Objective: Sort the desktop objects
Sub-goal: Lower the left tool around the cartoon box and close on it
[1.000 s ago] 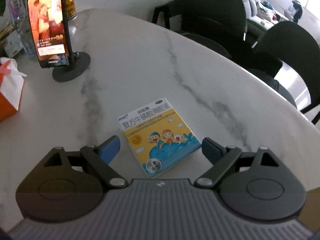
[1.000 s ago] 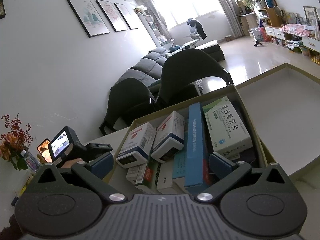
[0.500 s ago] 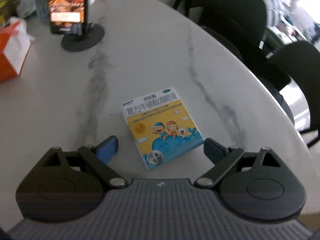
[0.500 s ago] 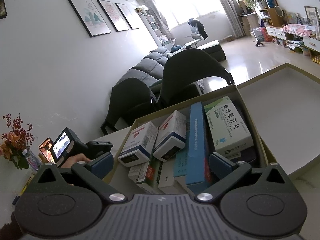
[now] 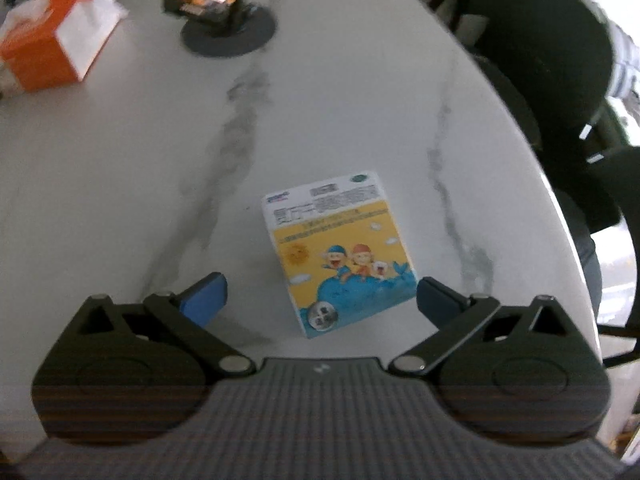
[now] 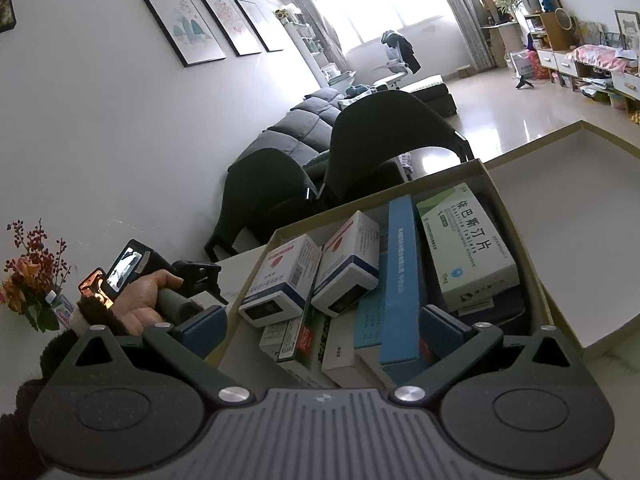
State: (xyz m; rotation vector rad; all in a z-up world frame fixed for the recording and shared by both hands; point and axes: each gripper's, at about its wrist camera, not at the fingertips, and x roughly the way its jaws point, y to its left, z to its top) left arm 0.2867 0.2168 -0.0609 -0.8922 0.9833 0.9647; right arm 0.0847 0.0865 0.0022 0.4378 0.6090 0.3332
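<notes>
Left claw (image 5: pixel 322 298) steeply down, opening

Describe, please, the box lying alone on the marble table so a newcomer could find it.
On the white marble table, nearer than the phone stand, a flat box lies alone. Unlike the orange tissue box, it shows cartoon children on yellow above a blue wave.

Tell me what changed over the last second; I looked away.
The left tool swung round over the yellow box, jaws opening wider with the box between them, untouched. The phone stand slid up-frame. The right tool and carton of boxes stayed put.
</notes>
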